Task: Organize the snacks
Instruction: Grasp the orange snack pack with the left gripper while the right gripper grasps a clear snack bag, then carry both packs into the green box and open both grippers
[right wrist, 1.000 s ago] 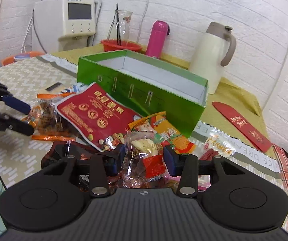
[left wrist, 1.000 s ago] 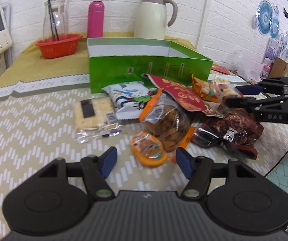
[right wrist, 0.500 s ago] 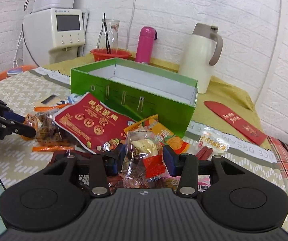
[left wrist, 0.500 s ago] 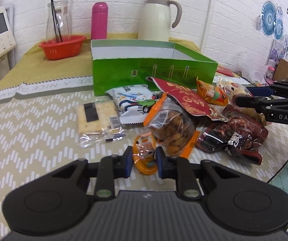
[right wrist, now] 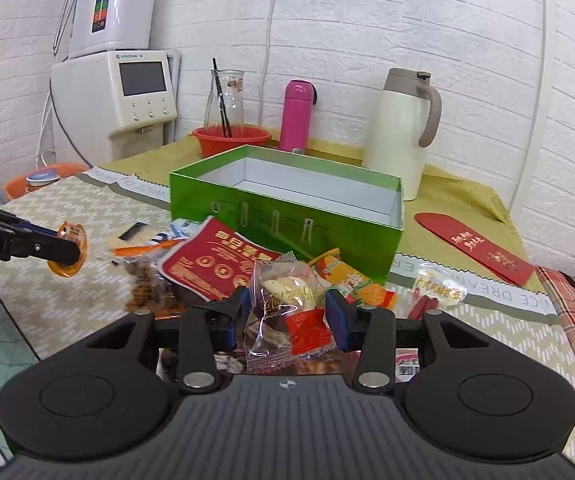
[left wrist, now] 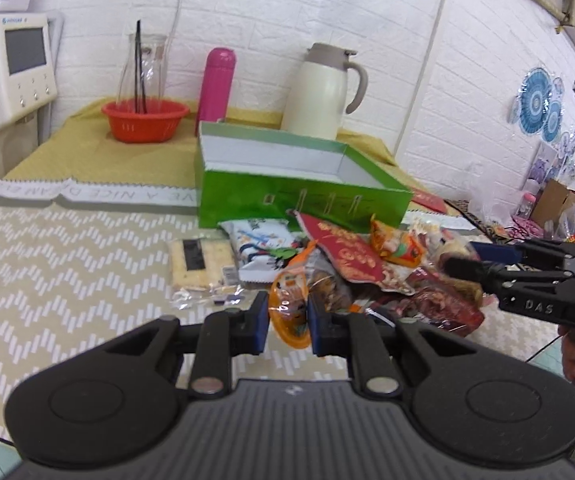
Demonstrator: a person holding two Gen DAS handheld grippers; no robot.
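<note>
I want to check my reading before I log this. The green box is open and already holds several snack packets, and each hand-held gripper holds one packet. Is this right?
Not quite. The green box is open but empty: the right wrist view shows only its bare white inside. The rest holds: the left hand-held gripper grips a small orange packet, and the right hand-held gripper grips a clear packet.

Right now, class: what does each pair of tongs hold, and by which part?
Left tongs: closing on the small orange packet, across its middle. Right tongs: the clear wrapped snack, gripped by its sides.
</note>
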